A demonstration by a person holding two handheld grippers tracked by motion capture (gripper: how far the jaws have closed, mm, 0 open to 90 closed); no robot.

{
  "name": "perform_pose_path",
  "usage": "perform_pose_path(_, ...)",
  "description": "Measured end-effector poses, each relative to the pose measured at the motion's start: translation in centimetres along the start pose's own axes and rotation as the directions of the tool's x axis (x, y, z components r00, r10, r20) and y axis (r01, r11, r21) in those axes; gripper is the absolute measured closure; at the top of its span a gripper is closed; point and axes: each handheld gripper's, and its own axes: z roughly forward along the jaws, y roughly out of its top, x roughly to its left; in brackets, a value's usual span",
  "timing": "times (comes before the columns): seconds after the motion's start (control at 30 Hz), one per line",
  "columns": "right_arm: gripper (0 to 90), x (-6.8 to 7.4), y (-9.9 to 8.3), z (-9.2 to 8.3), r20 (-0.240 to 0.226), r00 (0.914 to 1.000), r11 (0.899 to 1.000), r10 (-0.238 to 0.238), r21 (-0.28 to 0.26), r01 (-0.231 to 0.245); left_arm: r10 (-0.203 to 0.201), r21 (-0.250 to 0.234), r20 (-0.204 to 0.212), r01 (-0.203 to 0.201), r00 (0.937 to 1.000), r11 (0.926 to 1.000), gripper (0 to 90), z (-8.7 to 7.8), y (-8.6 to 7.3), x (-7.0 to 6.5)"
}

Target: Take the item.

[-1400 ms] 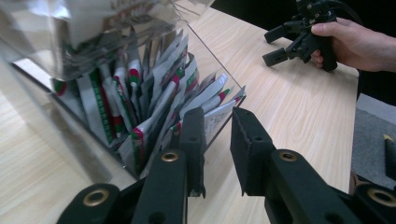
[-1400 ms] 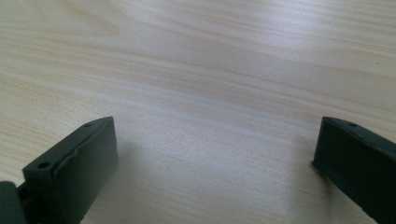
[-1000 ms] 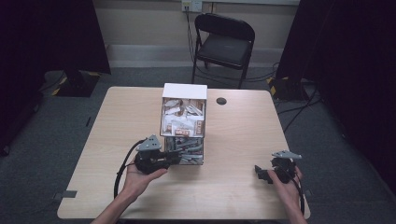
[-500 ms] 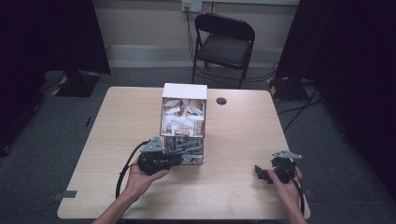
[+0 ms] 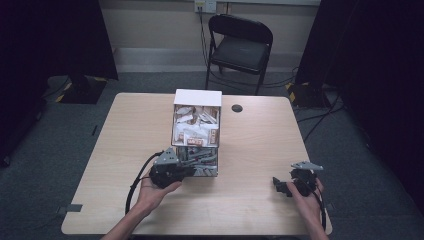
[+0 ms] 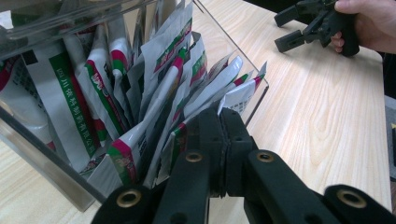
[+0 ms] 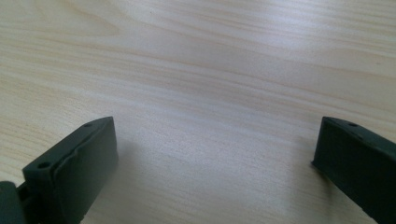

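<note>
A clear bin (image 6: pixel 254 100) at the front of a white tiered box (image 5: pixel 197 97) holds several white sachets with red and green stripes (image 6: pixel 154 70). My left gripper (image 6: pixel 224 126) reaches into that bin from the front left (image 5: pixel 187 170). Its jaws have just been closing and now meet on the edge of a white sachet (image 6: pixel 238 95) among the packed ones. My right gripper (image 7: pixel 215 140) rests low over bare wood near the table's front right (image 5: pixel 280 186), open, with nothing between its jaws.
The box's upper tier holds white and brown packets (image 5: pixel 197 125). A small black disc (image 5: pixel 237 108) sits on the table (image 5: pixel 125 130) behind the box. A folding chair (image 5: pixel 240 47) stands beyond the far edge. Cables trail from both grippers.
My left gripper has pushed a little forward and right, deeper into the clear bin. The right hand has stayed where it was.
</note>
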Motion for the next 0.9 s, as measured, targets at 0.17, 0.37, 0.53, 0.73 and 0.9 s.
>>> perform_pose_path(0.17, 0.0, 0.0, 0.0, 0.0, 0.0, 1.0, 1.0, 0.001, 0.0, -0.001, -0.014, -0.008, 0.009, 0.015, 0.9999, 0.9999, 90.0, -0.1, 0.0, 0.2)
perform_pose_path(0.37, 0.0, 0.0, 0.0, 0.0, -0.002, 1.0, 1.0, 0.002, 0.001, -0.002, -0.027, -0.02, 0.02, 0.027, 0.9994, 0.9994, 90.0, -0.5, 0.0, 0.3)
perform_pose_path(0.53, 0.0, 0.0, 0.0, 0.0, -0.001, 1.0, 1.0, 0.002, 0.001, -0.002, -0.045, -0.028, 0.029, 0.046, 0.9985, 0.9985, 90.0, -0.7, 0.0, 0.4)
perform_pose_path(0.73, 0.0, 0.0, 0.0, 0.0, -0.001, 1.0, 1.0, 0.002, 0.001, -0.002, -0.049, -0.034, 0.035, 0.051, 0.9982, 0.9981, 90.0, -0.9, 0.1, 0.3)
perform_pose_path(0.9, 0.0, 0.0, 0.0, 0.0, -0.001, 1.0, 1.0, 0.002, 0.001, -0.002, -0.064, -0.045, 0.039, 0.066, 0.9972, 0.9968, 90.0, -1.2, 0.1, 0.4)
